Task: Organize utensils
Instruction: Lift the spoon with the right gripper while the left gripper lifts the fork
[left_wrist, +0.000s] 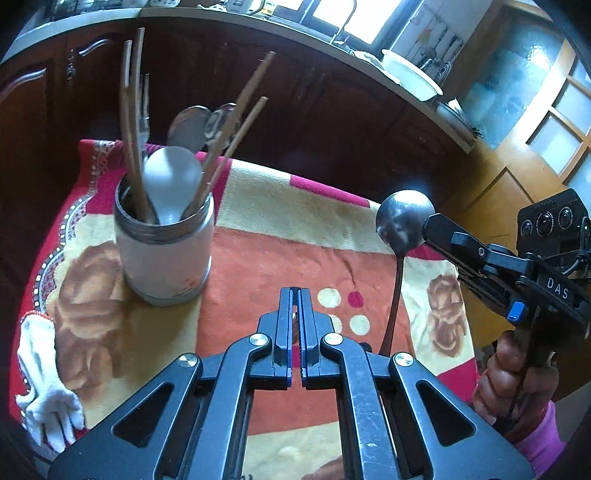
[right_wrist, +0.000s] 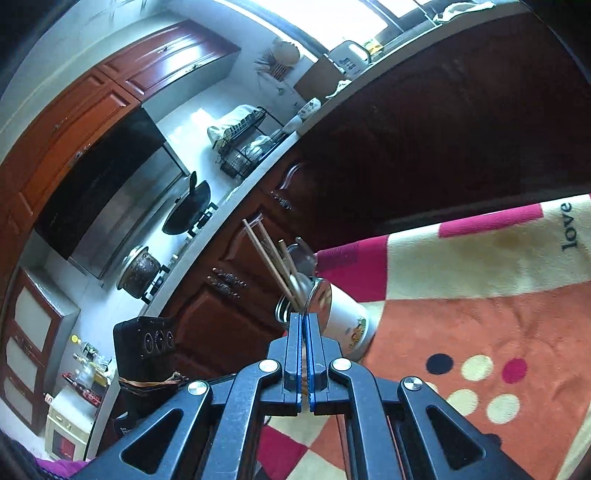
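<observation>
Over on the blanket, one ladle left to stow

Left wrist view: holder (left_wrist: 164, 243) at left centre already packed with chopsticks and spoons; left gripper (left_wrist: 295, 295) pressed together on nothing. At right, the right gripper (left_wrist: 436, 227) is clamped on the ladle (left_wrist: 404, 221). Right wrist view: ladle bowl (right_wrist: 320, 301) just past the fingertips, not in the holder yet.

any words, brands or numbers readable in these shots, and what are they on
"DAS": white letters on the black body of the right tongs, left wrist view.
"love": dark letters on a cream patch of the blanket, right wrist view.
Print low on the white jar: a small coloured picture, any words too blurred to read.
Bottles and boxes on the far shelf: too small to read.
</observation>
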